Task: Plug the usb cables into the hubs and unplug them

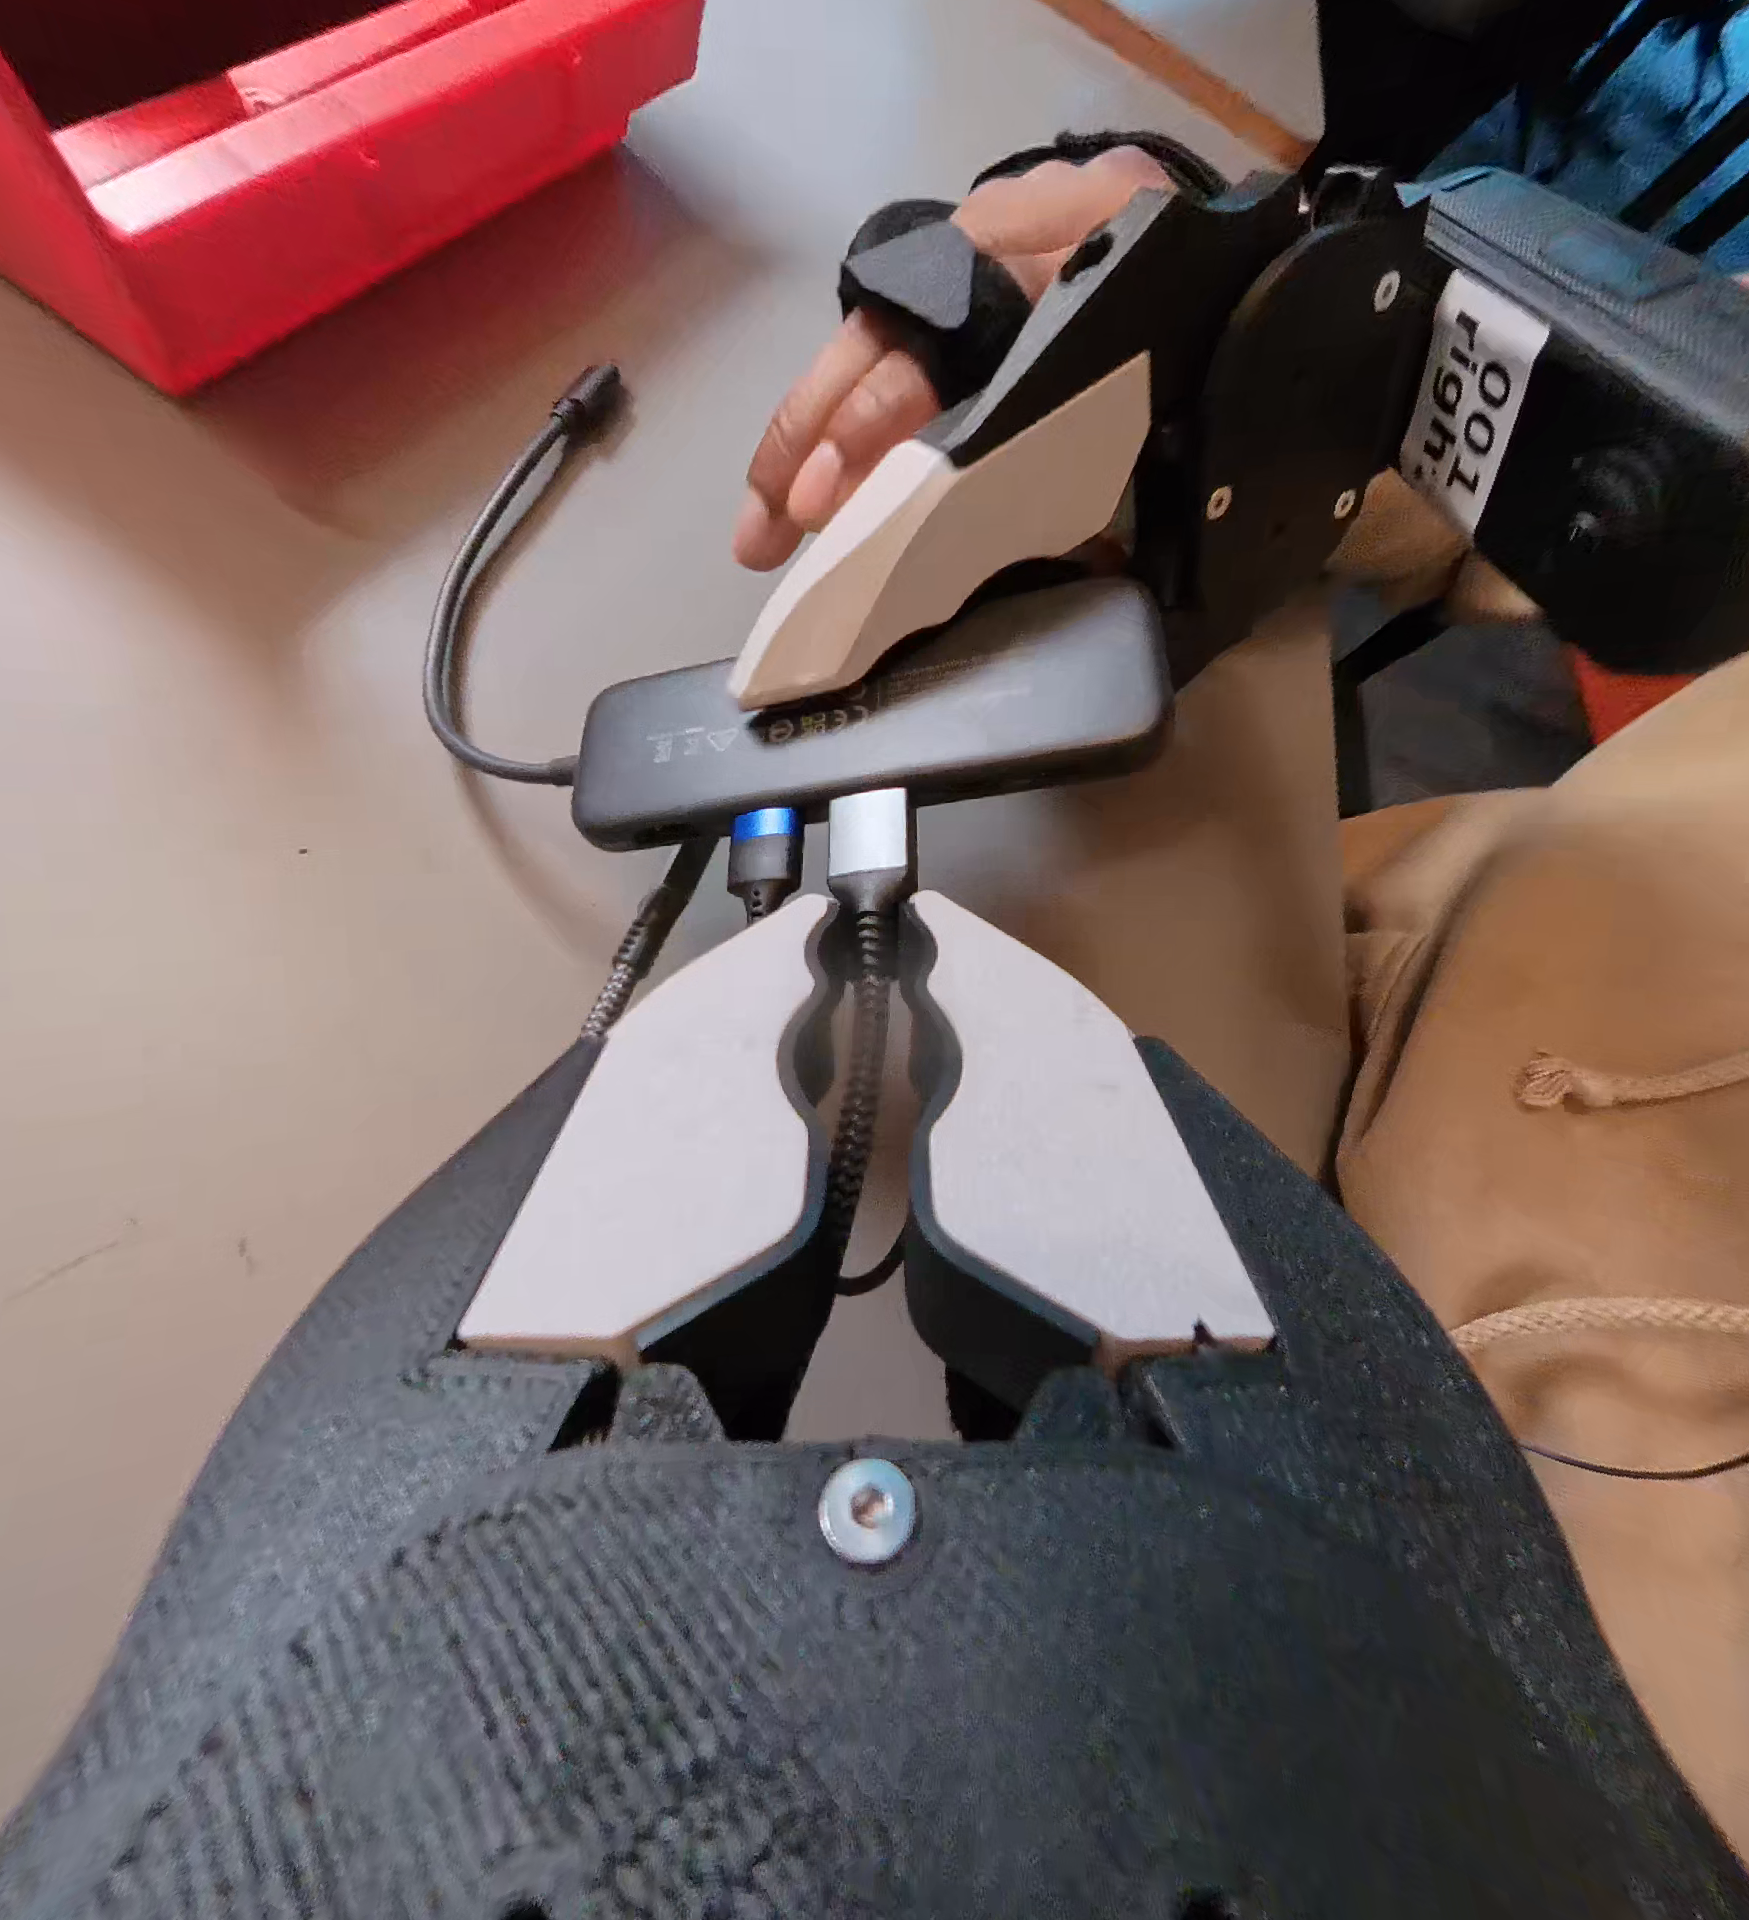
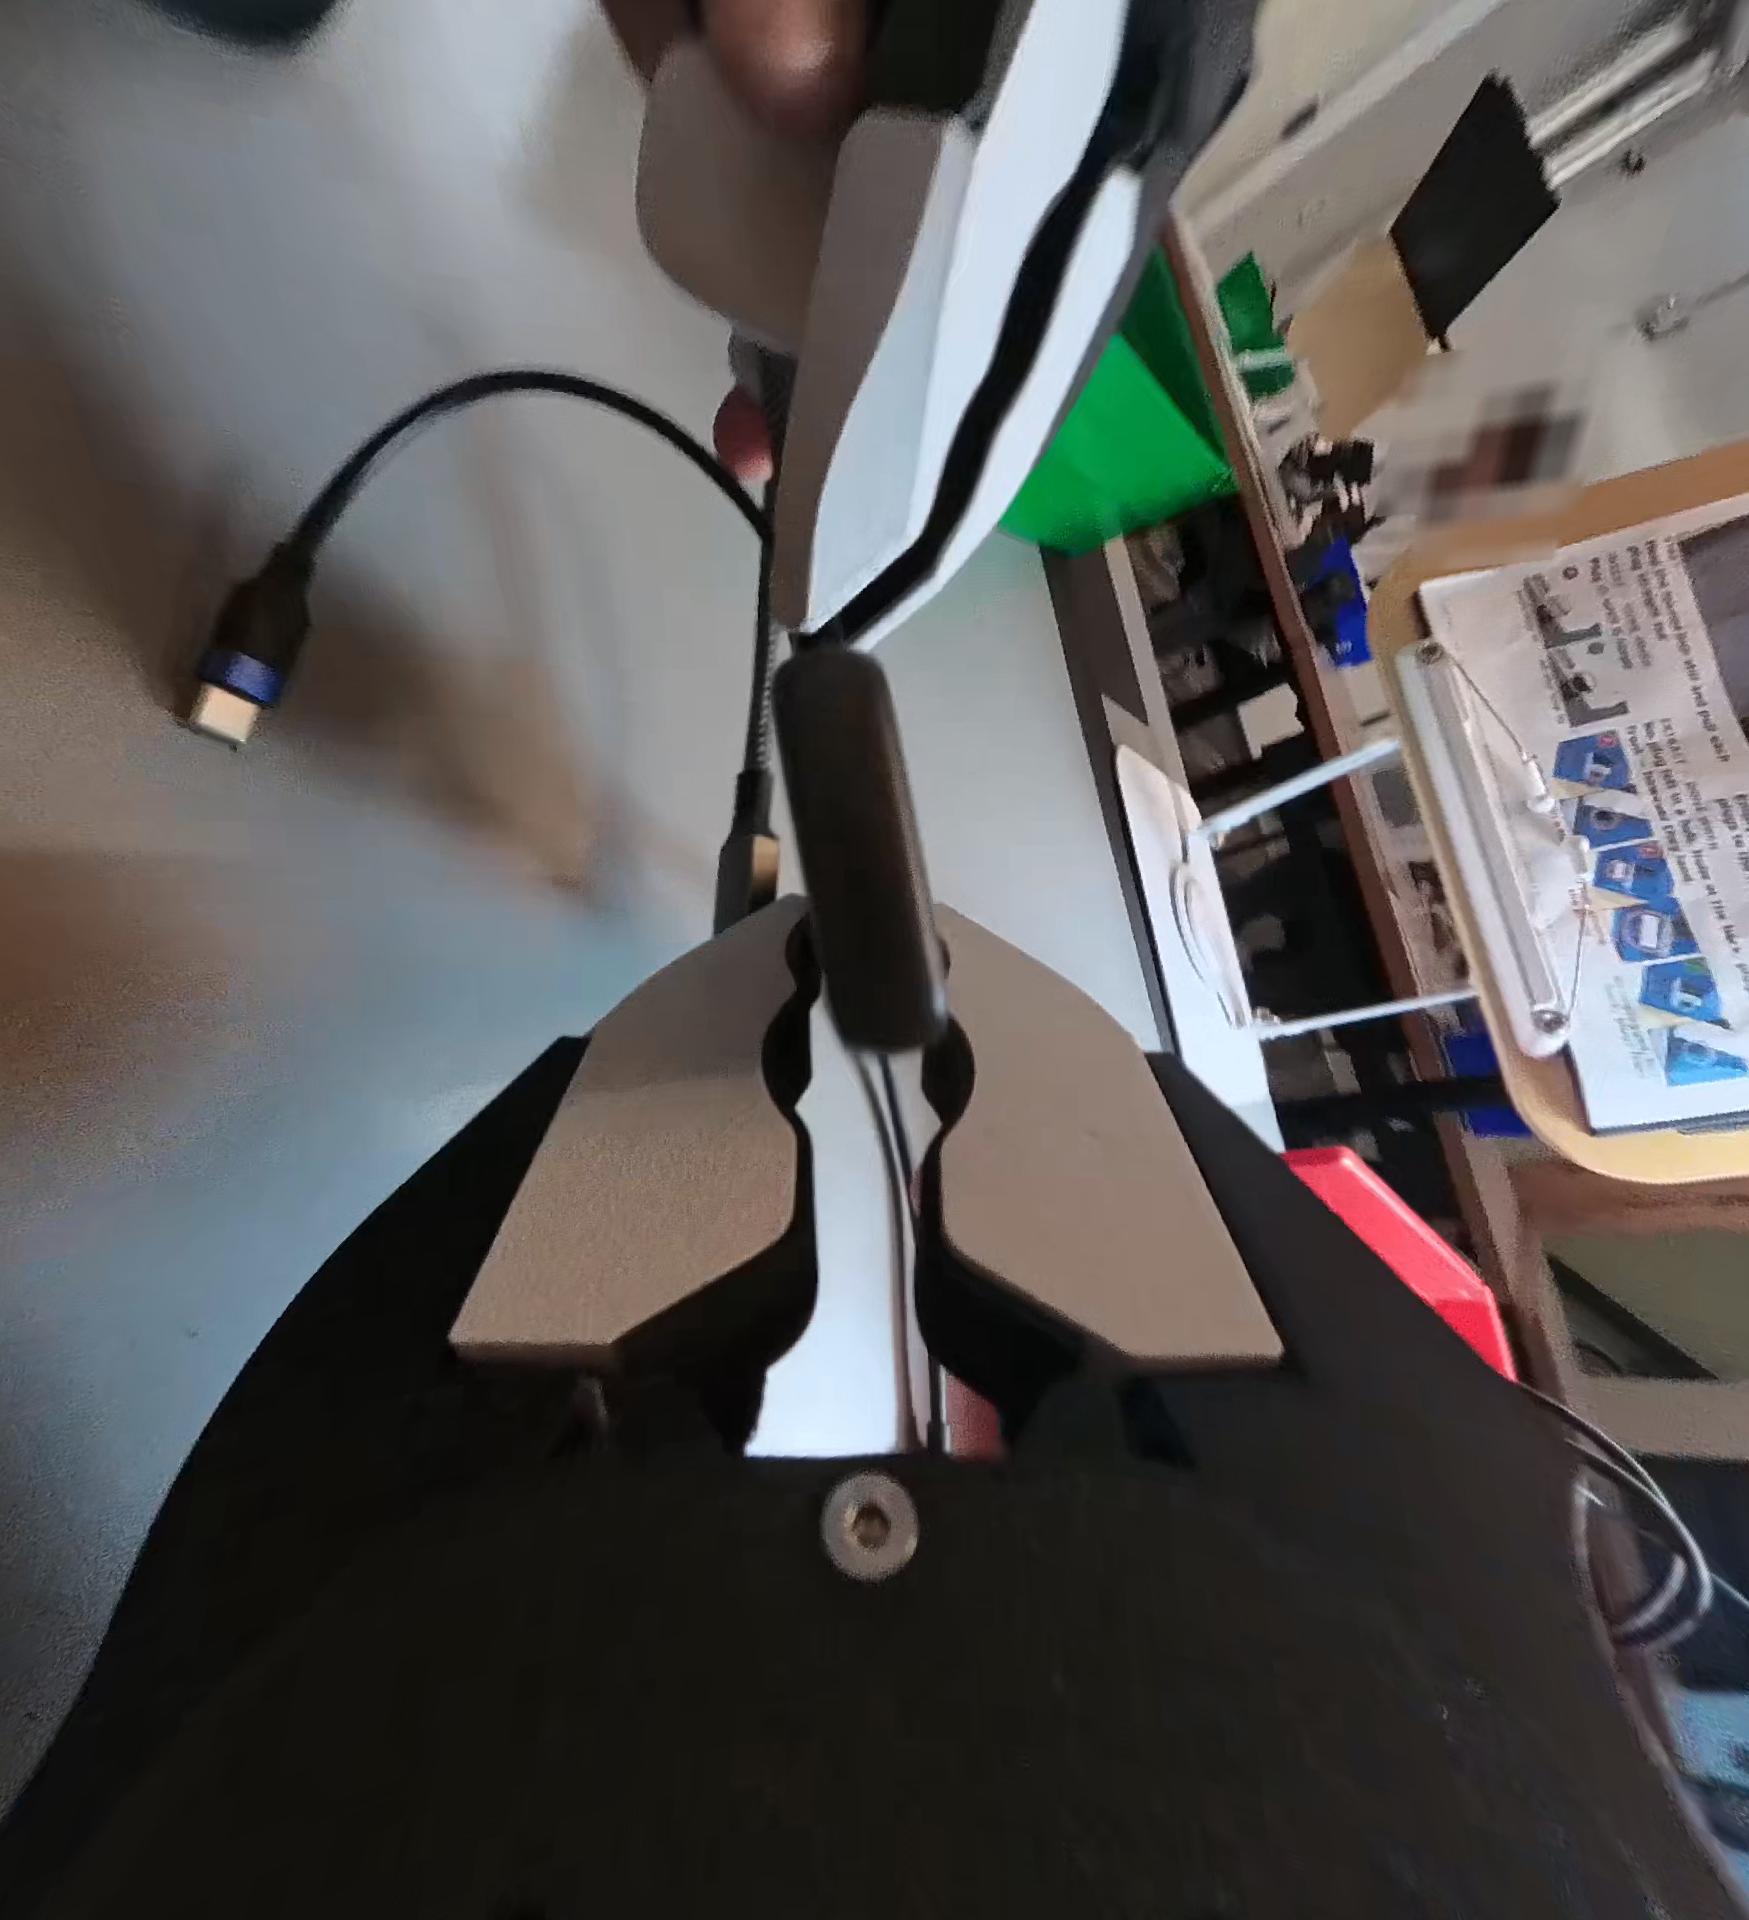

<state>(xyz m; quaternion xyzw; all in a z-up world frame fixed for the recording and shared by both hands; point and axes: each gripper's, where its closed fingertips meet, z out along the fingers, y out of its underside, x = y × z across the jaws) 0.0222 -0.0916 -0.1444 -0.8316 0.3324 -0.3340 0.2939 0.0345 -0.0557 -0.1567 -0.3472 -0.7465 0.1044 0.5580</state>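
A black USB hub (image 1: 1005, 707) is held off the table, clamped by my right gripper (image 2: 870, 935), which is shut on it. The hub shows edge-on in the right wrist view (image 2: 865, 831). The right gripper's upper finger (image 1: 911, 561) lies across the hub's top. A silver plug (image 1: 868, 831) and a blue-ringed plug (image 1: 766, 842) sit in ports on the hub's near side. My left gripper (image 1: 872, 914) is shut on the braided cable (image 1: 865, 1039) just behind the silver plug.
The hub's own short lead (image 1: 465, 582) hangs left towards the table. A blue-ringed cable end (image 2: 246, 665) lies on the table. A red bin (image 1: 278, 187) stands at the far left, a green bin (image 2: 1109, 447) beyond. A person's beige hoodie (image 1: 1576, 1143) is close on the right.
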